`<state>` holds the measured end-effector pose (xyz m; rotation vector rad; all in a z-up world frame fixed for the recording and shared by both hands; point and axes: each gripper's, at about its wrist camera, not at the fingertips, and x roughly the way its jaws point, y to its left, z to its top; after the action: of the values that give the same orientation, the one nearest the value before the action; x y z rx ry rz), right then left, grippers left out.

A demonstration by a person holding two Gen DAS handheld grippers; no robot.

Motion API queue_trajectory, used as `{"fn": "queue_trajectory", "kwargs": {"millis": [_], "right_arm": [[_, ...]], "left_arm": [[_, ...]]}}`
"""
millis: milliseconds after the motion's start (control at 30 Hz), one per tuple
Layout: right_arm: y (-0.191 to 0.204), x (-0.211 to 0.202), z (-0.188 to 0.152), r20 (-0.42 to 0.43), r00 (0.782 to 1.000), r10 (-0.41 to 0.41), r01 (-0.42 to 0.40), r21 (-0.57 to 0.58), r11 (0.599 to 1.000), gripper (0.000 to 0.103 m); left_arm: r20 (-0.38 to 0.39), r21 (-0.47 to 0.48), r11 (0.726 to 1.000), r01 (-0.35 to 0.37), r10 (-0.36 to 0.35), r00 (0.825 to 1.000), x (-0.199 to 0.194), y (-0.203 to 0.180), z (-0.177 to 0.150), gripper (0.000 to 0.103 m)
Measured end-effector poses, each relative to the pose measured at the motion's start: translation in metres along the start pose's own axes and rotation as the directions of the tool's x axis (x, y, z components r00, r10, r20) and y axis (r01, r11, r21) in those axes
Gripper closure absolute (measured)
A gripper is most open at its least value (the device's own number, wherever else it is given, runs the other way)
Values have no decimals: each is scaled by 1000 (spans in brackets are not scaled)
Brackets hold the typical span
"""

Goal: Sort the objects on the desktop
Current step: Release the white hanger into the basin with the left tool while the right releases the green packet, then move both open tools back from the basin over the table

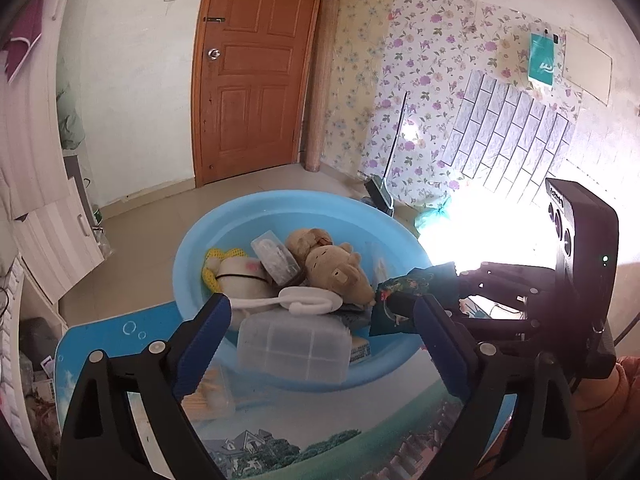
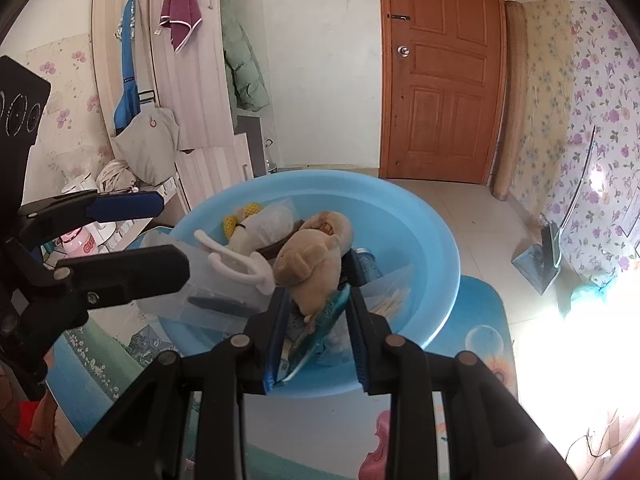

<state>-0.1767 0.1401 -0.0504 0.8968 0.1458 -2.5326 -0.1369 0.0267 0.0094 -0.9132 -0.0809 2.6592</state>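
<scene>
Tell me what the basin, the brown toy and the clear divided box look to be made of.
Blue basin: likely moulded plastic, smooth and slightly glossy, with sheen along its rim.
Brown toy: plush fabric, matte and fuzzy, with stitched facial details.
Clear divided box: probably translucent plastic, frosted-looking; its compartment walls show through the lid.

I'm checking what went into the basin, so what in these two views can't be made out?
- Basin floor: covered by the plush toy and clear box, both views.
- Flat packet in the right claw: print unreadable, half hidden by the fingers.
- Right side of each view: washed out by glare.
</scene>
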Motion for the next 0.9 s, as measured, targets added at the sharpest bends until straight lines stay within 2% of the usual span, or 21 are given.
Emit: {"fn": "queue_trajectory", "kwargs": {"millis": [400, 900], "right_arm": [[12, -15, -14, -7, 1000, -30, 31, 56, 998, 64], [12, -25, -28, -5, 999, -32, 32, 62, 998, 64]], "left_arm": [[-16, -85, 994, -66, 65, 998, -44, 36, -51, 8], [-118, -161, 977, -140, 121, 986, -44, 66, -102, 8]]}}
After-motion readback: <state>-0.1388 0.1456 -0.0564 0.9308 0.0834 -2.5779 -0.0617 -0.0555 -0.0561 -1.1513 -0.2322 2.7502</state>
